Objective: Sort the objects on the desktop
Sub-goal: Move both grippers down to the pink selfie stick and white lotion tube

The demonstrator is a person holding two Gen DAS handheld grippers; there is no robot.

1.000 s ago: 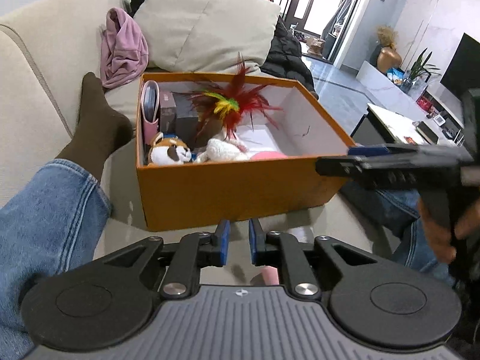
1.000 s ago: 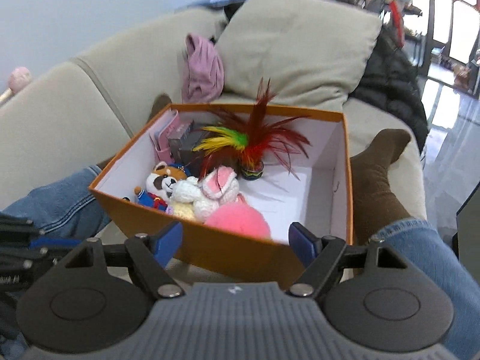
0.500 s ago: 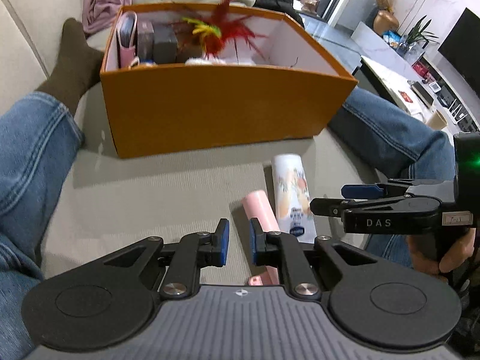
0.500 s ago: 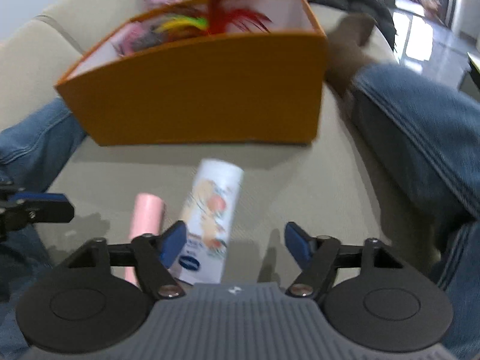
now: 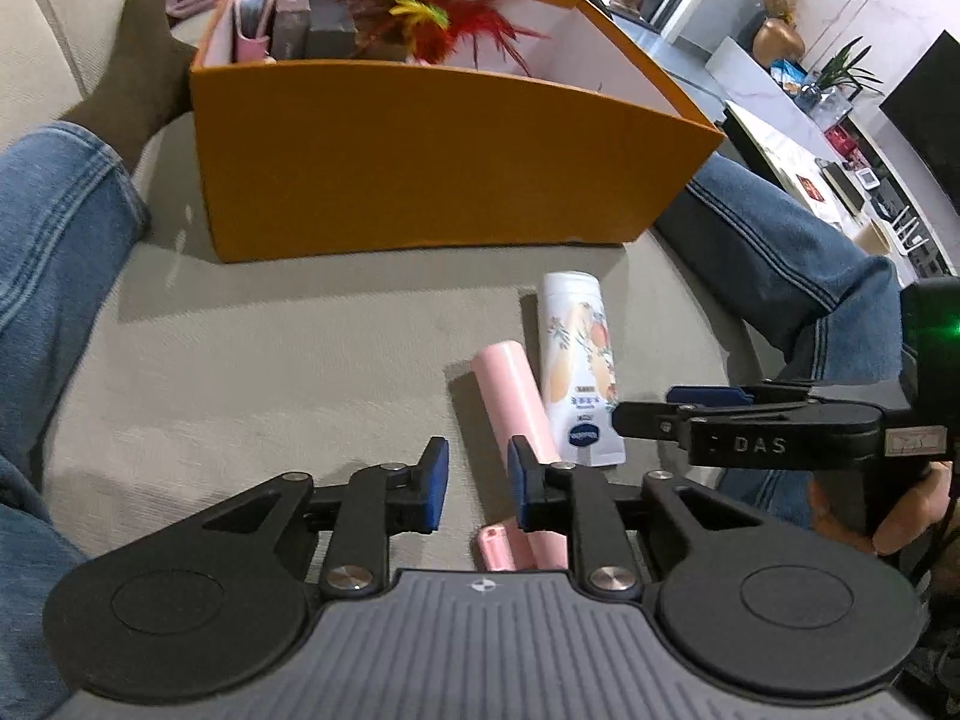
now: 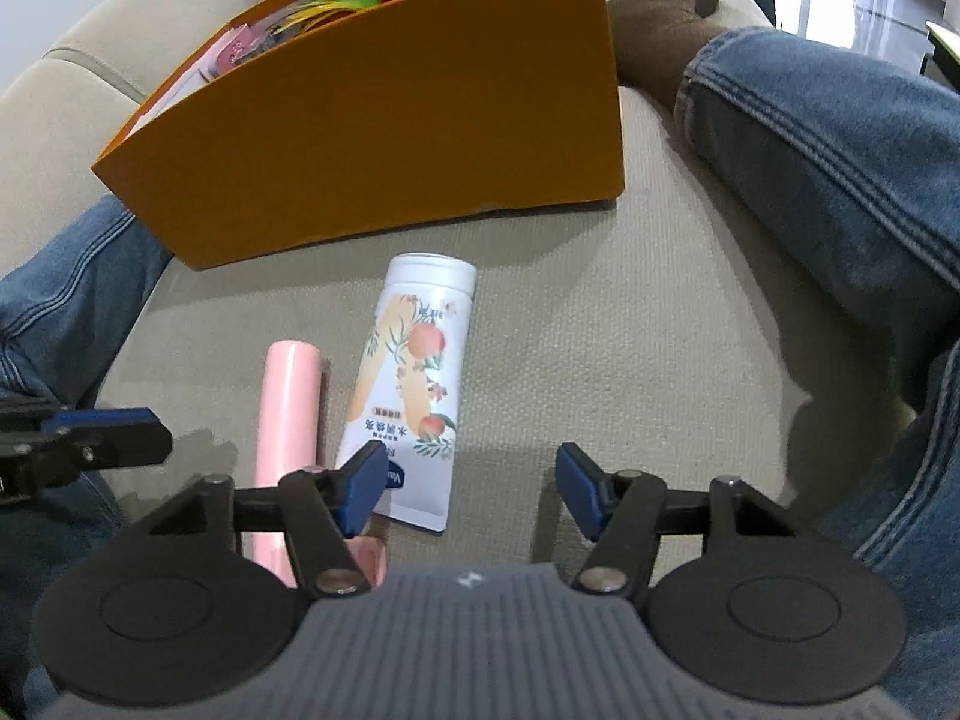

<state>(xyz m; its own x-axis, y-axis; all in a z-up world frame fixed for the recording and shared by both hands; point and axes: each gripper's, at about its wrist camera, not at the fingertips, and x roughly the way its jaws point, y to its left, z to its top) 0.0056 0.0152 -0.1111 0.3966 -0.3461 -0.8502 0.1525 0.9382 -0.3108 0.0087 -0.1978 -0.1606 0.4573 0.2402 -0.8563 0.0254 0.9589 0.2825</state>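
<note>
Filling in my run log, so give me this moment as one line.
left hand-held gripper: opening, empty, above pink tube | right hand-held gripper: closing, empty, over white tube | both tubes on cushion, outside orange box

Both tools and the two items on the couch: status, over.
Left tool opening, nothing gripped, over pink tube. Right tool closing, empty, over white tube. Tubes lie side by side before orange box. Nothing in the way.

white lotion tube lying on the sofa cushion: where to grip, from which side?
Take the white lotion tube across its middle, coming from above. It lies flat, cap end toward the orange box, its right flank bare. The pink cylinder lies close along its left side, so one finger must slip into that narrow gap.
</note>
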